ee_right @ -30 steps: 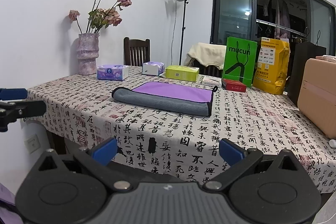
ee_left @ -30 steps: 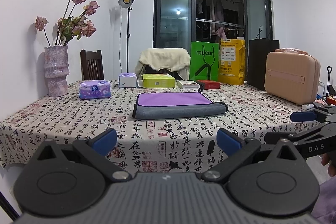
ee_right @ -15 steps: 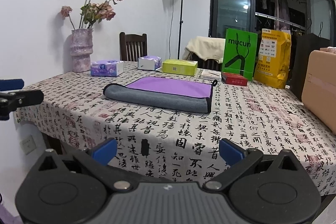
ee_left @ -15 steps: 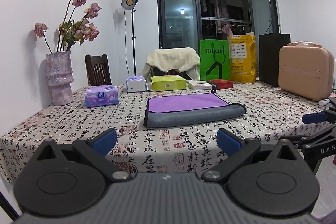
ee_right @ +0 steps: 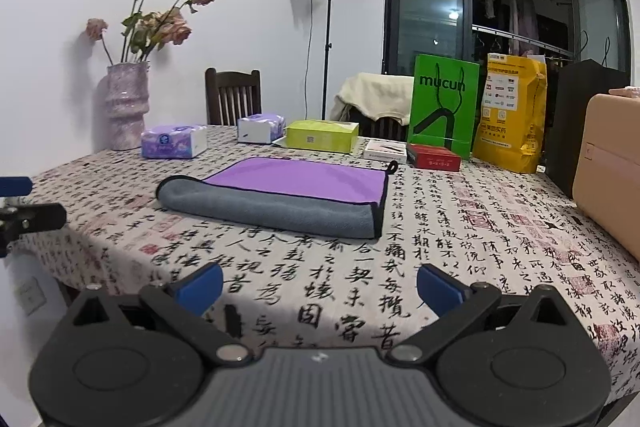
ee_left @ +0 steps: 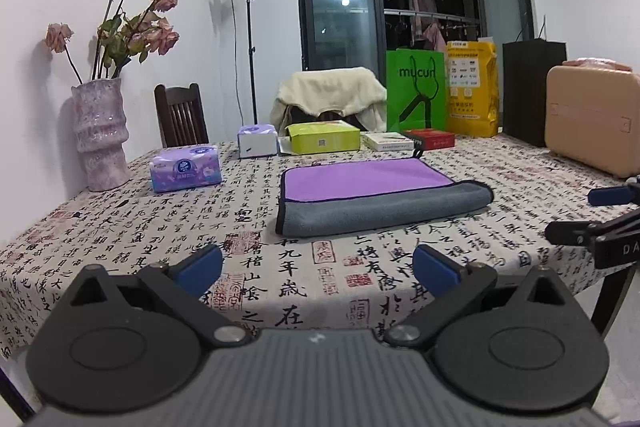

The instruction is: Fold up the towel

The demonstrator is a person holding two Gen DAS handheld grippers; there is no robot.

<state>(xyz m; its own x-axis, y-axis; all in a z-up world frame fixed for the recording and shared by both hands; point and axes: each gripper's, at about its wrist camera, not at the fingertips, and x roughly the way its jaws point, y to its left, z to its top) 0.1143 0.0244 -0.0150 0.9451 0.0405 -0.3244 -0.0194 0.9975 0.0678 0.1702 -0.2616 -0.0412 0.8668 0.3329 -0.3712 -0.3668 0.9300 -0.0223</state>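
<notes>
Approach step, by my read: left gripper point(ee_left: 318, 269) and right gripper point(ee_right: 320, 283) both gape empty at the table point(ee_left: 120, 227) edge, towel point(ee_left: 380, 197) lying mid-table well apart, already doubled; next, reach its edge.

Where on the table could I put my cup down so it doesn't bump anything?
The widest bare cloth is the strip of table between the towel and the near edge. Also free: the patch between the tissue pack and towel, and between towel and the tan case. The far edge is crowded with the yellow-green box, green bag and other boxes.
</notes>
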